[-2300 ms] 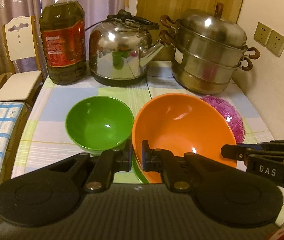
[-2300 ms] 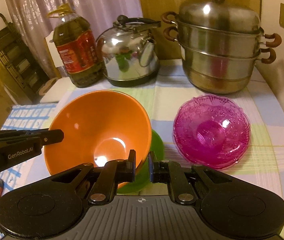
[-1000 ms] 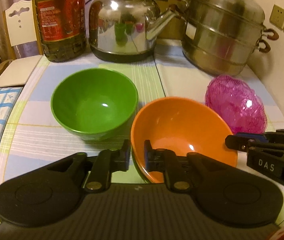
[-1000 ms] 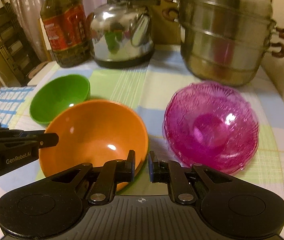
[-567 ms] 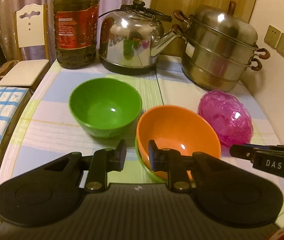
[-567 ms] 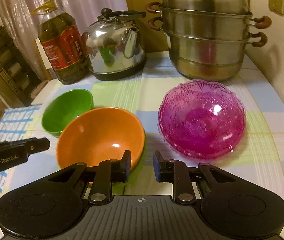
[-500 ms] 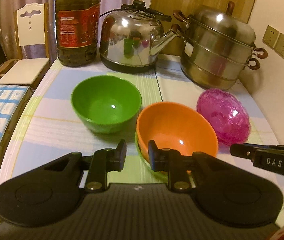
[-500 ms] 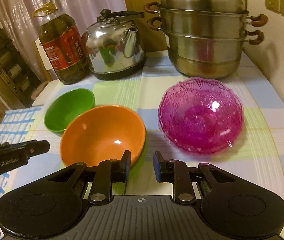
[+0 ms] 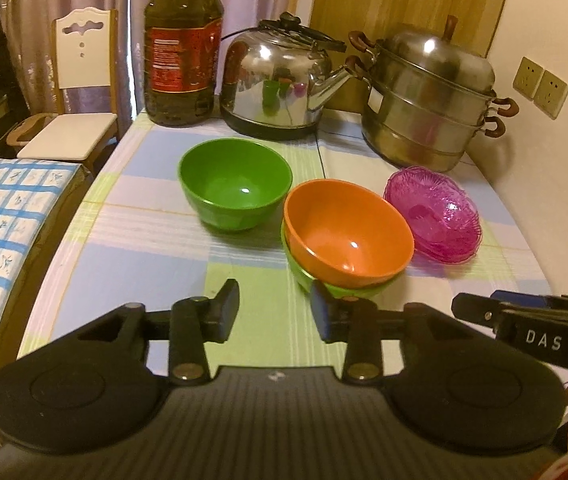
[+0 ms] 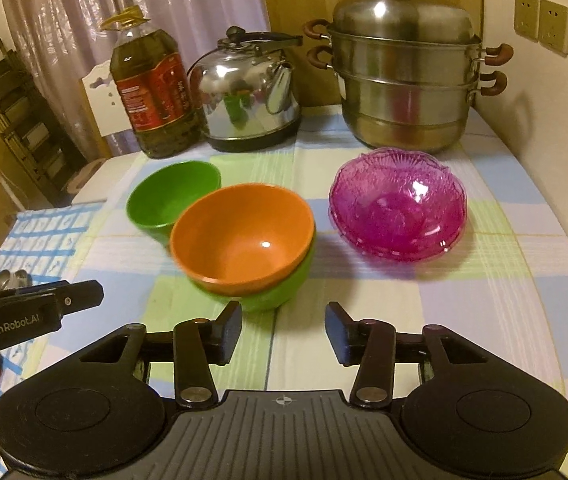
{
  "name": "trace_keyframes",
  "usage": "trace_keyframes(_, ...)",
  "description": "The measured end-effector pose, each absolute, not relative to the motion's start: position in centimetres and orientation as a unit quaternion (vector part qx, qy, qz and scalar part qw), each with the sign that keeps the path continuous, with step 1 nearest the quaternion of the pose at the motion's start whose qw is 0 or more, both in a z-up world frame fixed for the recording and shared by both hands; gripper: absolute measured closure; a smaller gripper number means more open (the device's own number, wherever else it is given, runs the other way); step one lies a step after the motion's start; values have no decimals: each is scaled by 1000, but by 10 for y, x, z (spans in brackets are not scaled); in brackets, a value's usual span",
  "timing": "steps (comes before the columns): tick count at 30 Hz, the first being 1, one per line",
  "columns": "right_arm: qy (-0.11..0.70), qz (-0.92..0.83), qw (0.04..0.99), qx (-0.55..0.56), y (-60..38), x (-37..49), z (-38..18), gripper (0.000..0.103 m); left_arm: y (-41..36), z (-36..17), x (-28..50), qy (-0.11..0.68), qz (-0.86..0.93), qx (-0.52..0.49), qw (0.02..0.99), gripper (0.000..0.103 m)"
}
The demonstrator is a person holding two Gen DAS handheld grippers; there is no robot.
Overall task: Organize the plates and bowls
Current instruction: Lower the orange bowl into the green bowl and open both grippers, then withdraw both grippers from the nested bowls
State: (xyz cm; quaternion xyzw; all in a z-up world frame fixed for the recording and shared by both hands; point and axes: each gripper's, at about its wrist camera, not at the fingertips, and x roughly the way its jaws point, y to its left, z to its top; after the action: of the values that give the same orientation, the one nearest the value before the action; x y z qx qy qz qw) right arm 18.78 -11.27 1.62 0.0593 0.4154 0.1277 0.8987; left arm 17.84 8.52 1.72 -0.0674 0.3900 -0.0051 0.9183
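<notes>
An orange bowl (image 9: 348,232) (image 10: 244,232) sits nested in a green bowl (image 9: 304,276) (image 10: 272,292) mid-table. A second green bowl (image 9: 234,184) (image 10: 172,196) stands alone to its back left. Stacked pink glass bowls (image 9: 434,212) (image 10: 398,204) lie to the right. My left gripper (image 9: 274,310) hangs in front of the nested pair, jaws opening, nothing between them. My right gripper (image 10: 284,330) is also short of the stack, jaws opening and empty. Each gripper shows at the edge of the other's view.
At the back of the checked tablecloth (image 9: 156,240) stand an oil bottle (image 9: 182,56), a steel kettle (image 9: 280,80) and a stacked steamer pot (image 9: 432,100). A white chair (image 9: 72,120) is behind on the left. The wall with sockets (image 9: 540,84) borders the right.
Both grippers let go of the orange bowl, now resting in the green bowl. Both drew back and upward from the stack, and their jaws widened.
</notes>
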Motion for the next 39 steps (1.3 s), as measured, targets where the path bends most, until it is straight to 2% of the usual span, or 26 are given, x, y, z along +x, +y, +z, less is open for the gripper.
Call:
trace_keyframes(14, 418, 131, 897, 63, -111, 158, 24, 55, 90, 28, 145, 386, 5, -65, 920, 65)
trace_keyframes(39, 419, 137, 896, 55, -105, 162, 21, 55, 98, 30, 151, 385, 10, -69, 920, 65)
